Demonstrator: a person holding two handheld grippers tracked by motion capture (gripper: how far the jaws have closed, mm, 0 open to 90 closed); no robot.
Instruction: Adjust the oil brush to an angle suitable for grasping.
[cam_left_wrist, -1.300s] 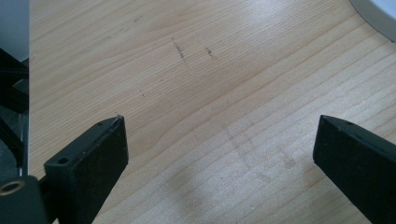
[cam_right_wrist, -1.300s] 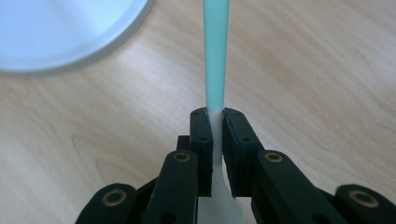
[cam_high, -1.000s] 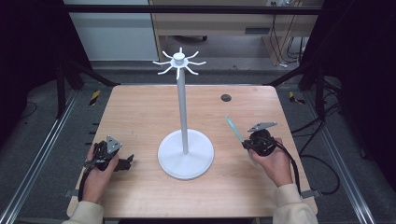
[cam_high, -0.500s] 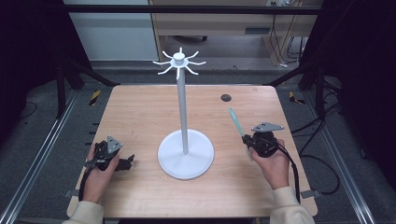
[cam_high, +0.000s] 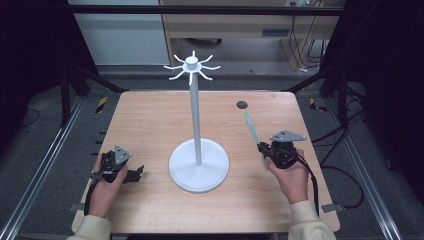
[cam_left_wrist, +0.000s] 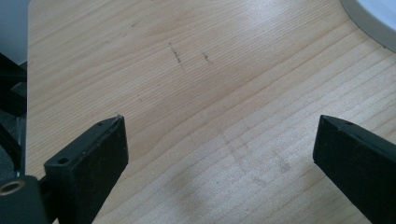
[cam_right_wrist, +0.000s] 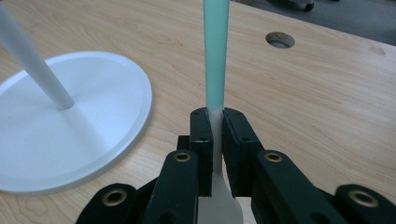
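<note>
Teal-handled utensil (cam_high: 251, 129) now tilted steeper than a second ago, handle up and away, pinched in right gripper (cam_high: 263, 150) beside white stand (cam_high: 196, 125). Likely heading for top hooks (cam_high: 191, 66). Left gripper (cam_left_wrist: 219, 154) spread, empty, low over table (cam_high: 150, 120).

Bright even light, soft shadows, dark surroundings

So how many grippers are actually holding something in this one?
1. The right gripper is shut on a teal-handled utensil, handle pointing away over the table. The left gripper rests open on the wood at the near left, nothing between its jaws.
</note>
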